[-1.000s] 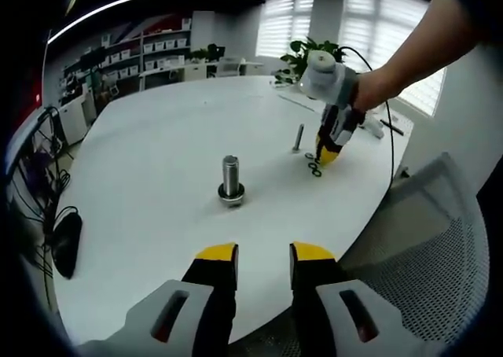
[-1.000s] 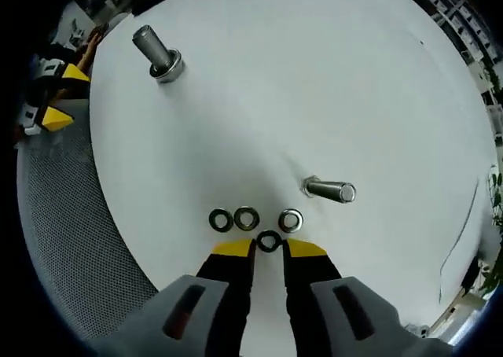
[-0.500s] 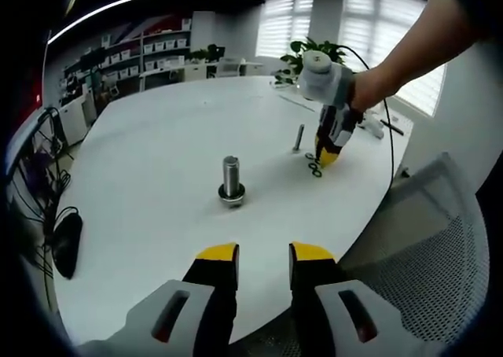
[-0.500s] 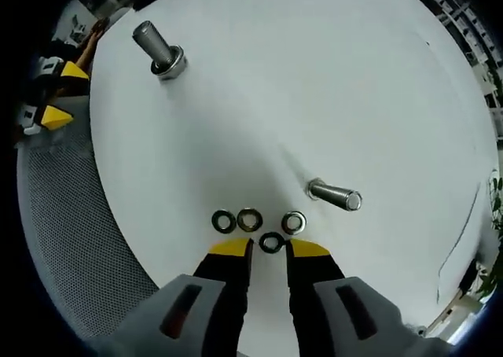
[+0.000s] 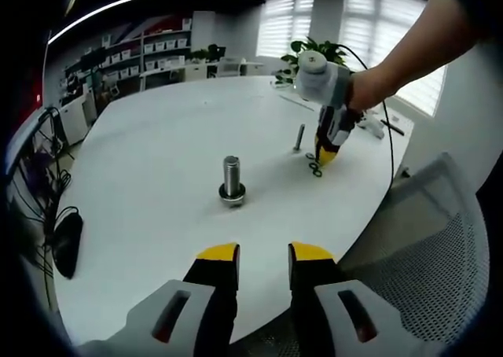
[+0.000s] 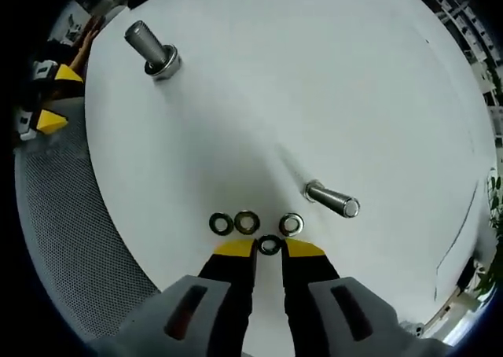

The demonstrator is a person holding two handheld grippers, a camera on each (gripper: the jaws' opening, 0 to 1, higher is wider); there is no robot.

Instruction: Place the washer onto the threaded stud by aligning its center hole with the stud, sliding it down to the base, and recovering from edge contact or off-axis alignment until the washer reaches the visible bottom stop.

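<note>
Left gripper (image 5: 263, 253): fingers released, gap between them, over the near edge of the surface (image 5: 157, 160).
Big stud (image 5: 231, 180): upright, mid-surface.
Washers (image 6: 246, 222): four flat on the surface; one (image 6: 269, 244) lies between the right gripper's (image 6: 269, 248) yellow fingers.
Right gripper: fingers parted, not clenched.
Small stud (image 6: 332, 200): just beyond the washers.

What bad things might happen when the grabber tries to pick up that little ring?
The right gripper straddles one washer lying flat on the table, so its tips may slip off it. Three more washers lie right beside it and may get knocked or pinched too. The small stud stands close by, so a swing might bump it.
</note>
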